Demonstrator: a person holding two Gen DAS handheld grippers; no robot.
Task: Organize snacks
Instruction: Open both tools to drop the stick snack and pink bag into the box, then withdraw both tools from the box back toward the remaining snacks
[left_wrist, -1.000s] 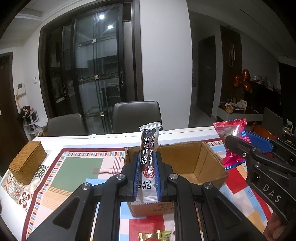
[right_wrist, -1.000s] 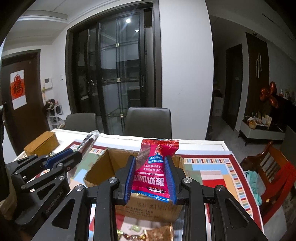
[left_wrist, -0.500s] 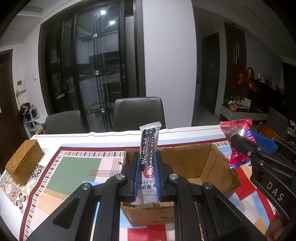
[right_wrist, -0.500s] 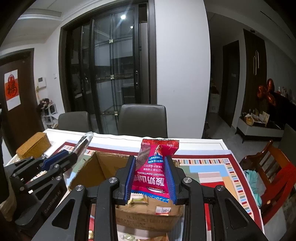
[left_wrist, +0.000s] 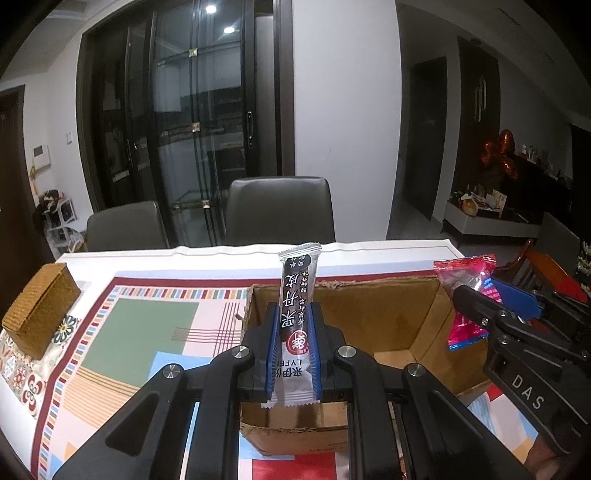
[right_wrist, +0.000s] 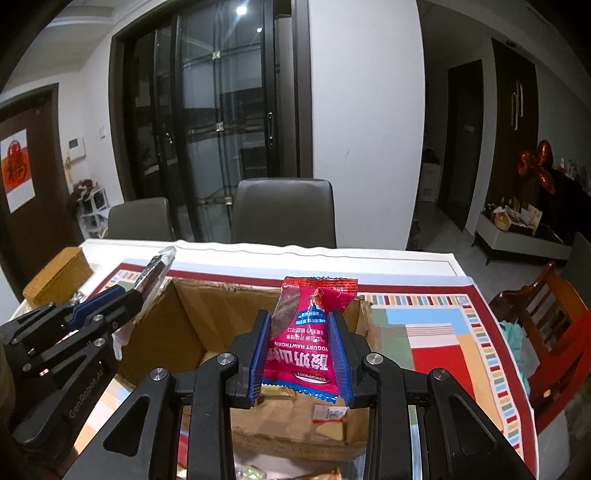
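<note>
My left gripper (left_wrist: 293, 317) is shut on a long black-and-white snack bar (left_wrist: 297, 295) held upright over the near edge of an open cardboard box (left_wrist: 388, 317). My right gripper (right_wrist: 299, 328) is shut on a red yogurt hawthorn packet (right_wrist: 308, 339), held over the same box (right_wrist: 192, 332). In the left wrist view the right gripper (left_wrist: 480, 306) and red packet (left_wrist: 467, 273) hang at the box's right wall. In the right wrist view the left gripper (right_wrist: 125, 295) and bar (right_wrist: 155, 269) sit at the box's left wall.
The box stands on a patterned tablecloth (left_wrist: 140, 332). A woven brown box (left_wrist: 40, 314) sits at the table's left edge. Two dark chairs (left_wrist: 280, 210) stand behind the table. A wooden chair (right_wrist: 546, 314) is at the right. Loose sweets (right_wrist: 255, 470) lie in front of the box.
Both grippers have moved forward toward the box with their snacks still held; the box looks larger and nearer, and the sweets in front of it have left the left wrist view.
</note>
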